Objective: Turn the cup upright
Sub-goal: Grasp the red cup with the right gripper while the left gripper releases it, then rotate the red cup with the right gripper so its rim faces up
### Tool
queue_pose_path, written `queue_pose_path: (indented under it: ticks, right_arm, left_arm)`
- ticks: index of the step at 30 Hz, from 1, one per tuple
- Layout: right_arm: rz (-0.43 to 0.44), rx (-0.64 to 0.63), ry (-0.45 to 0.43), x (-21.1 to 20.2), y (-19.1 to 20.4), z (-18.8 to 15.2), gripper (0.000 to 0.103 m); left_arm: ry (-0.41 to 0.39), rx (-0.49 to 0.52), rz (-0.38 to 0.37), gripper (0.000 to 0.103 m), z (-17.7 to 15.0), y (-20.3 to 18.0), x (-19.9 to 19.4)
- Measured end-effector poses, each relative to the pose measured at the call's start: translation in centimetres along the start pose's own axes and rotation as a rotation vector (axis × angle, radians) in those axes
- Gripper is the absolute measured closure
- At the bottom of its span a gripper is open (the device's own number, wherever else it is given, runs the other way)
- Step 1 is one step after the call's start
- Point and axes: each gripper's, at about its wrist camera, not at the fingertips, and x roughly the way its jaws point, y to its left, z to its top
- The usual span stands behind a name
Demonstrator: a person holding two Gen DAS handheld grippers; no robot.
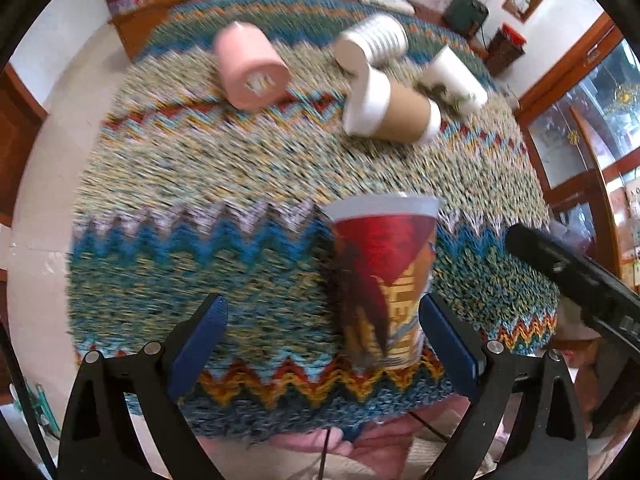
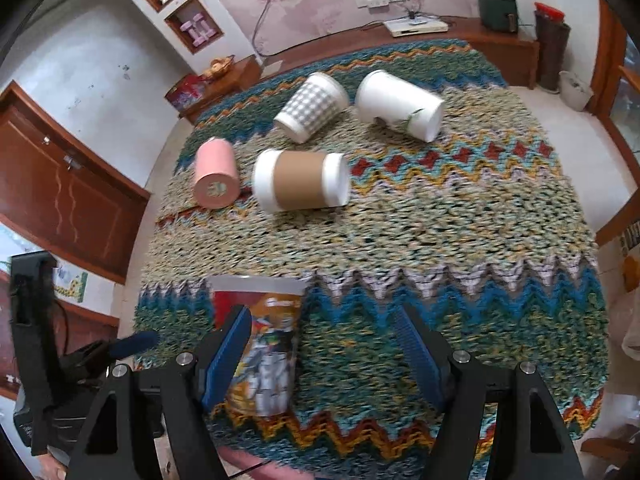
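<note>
Nearest the cameras, the printed cup [image 1: 384, 280] stood upright at the worktop's [image 2: 460, 220] near edge, both grippers' fingers spread wide and holding nothing, while four cups, pink [image 2: 214, 174], brown-sleeved [image 2: 300, 186], checked [image 2: 314, 106] and white [image 2: 400, 106], lay tipped, seemingly awaiting righting.

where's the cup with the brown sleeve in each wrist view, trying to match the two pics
Left wrist: the brown-sleeved cup lies on its side, upper right of centre, with the ribbed white cup just behind it.
Right wrist: the same cup lies on its side, upper left of centre.
Shared landmark: the pink cup, lying on its side to the left of it in both views.
</note>
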Motion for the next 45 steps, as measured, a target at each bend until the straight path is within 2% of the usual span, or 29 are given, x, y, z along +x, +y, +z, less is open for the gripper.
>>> queue_pose_path:
  ticks: [5,8,20,32,41,45]
  right_arm:
    - [0.004,-0.064,0.029,1.2,2.6,-0.1,0.028]
    - [-0.008,-0.104,0.050,2.2,4.1,-0.2,0.028]
    - [-0.006,-0.133,0.149,6.3,6.4,-0.2,0.028]
    - [-0.014,-0.128,0.281,9.9,6.5,0.9,0.028]
    - [0.015,-0.141,0.340,10.8,6.8,1.5,0.029]
    - [0.032,-0.133,0.334,10.4,6.1,1.8,0.029]
  left_arm:
    - [-0.129,-0.033,0.046,0.006,-0.6,1.8,-3.1]
    - [-0.157,-0.055,0.050,0.006,-0.8,2.9,-4.0]
    - [-0.168,-0.129,0.055,0.006,-1.4,5.2,-3.9]
    - [-0.148,-0.123,0.043,0.006,-1.0,5.5,-3.0]
    - [-0.128,-0.123,0.036,0.006,-0.8,5.4,-2.4]
    - [-0.123,-0.118,0.039,0.006,-0.6,5.2,-2.2]
